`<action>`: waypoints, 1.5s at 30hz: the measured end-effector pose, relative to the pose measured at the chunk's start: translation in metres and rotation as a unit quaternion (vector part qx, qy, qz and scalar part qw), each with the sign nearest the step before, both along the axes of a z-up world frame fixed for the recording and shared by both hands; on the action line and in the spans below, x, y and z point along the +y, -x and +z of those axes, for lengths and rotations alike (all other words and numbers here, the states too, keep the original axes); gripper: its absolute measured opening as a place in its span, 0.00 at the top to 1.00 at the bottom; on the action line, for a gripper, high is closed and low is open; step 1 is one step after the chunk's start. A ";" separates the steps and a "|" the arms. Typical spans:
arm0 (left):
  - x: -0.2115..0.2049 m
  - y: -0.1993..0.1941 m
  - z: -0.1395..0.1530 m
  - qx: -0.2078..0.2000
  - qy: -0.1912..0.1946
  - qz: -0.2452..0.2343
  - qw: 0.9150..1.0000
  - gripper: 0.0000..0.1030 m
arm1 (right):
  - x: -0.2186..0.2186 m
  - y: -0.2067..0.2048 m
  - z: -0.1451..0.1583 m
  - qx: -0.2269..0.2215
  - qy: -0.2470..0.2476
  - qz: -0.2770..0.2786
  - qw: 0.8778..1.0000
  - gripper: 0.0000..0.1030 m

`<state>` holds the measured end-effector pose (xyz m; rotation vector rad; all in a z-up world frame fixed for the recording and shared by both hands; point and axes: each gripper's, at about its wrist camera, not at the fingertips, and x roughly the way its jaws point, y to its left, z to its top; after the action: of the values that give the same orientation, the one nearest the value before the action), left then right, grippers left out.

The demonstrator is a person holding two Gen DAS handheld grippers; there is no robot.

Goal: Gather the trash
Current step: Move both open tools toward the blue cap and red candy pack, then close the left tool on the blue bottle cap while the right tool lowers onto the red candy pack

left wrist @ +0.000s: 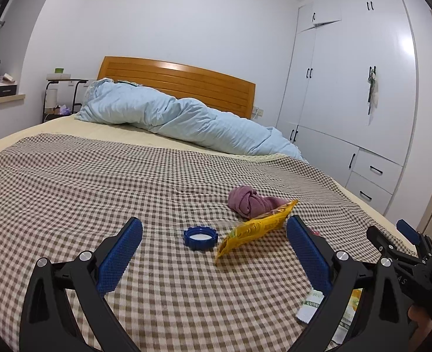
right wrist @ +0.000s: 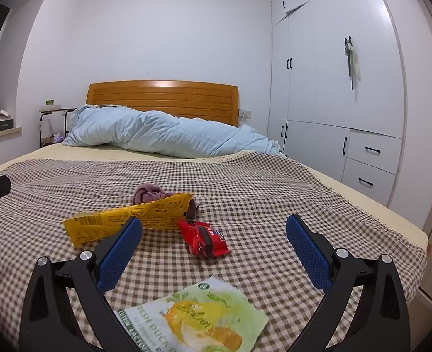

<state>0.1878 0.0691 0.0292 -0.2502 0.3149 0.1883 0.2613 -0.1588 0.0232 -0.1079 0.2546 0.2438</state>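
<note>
red wrapper (right wrist: 205, 237) between wide-open right gripper (right wrist: 214, 225) fingers, untouched.

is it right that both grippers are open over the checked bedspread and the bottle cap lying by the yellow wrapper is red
Not quite: the bottle cap is blue, as the left wrist view shows. The rest holds: the left gripper and right gripper are open over the checked bedspread, beside the yellow wrapper.

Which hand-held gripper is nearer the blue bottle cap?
Left. The left hand-held gripper, open, has the blue bottle cap between its fingertips; the right hand-held gripper, also open, faces a red wrapper, cap outside its view.
</note>
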 end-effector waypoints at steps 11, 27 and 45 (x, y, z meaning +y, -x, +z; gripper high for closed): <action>0.030 -0.073 -0.014 0.073 -0.007 0.008 0.997 0.07 | 0.002 -0.071 -0.011 0.041 0.035 -0.003 0.999 0.08; 0.056 -0.157 -0.084 0.231 0.093 -0.023 0.968 0.08 | -0.002 -0.130 -0.039 0.123 0.028 -0.041 0.991 0.08; 0.040 -0.155 -0.084 0.203 0.103 -0.072 0.971 0.50 | 0.012 -0.130 -0.047 0.122 0.053 -0.022 0.991 0.08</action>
<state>0.3427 0.1093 -0.0548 -0.3937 0.7591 0.0610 0.3918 -0.1470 -0.0234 -0.1787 0.5134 0.1995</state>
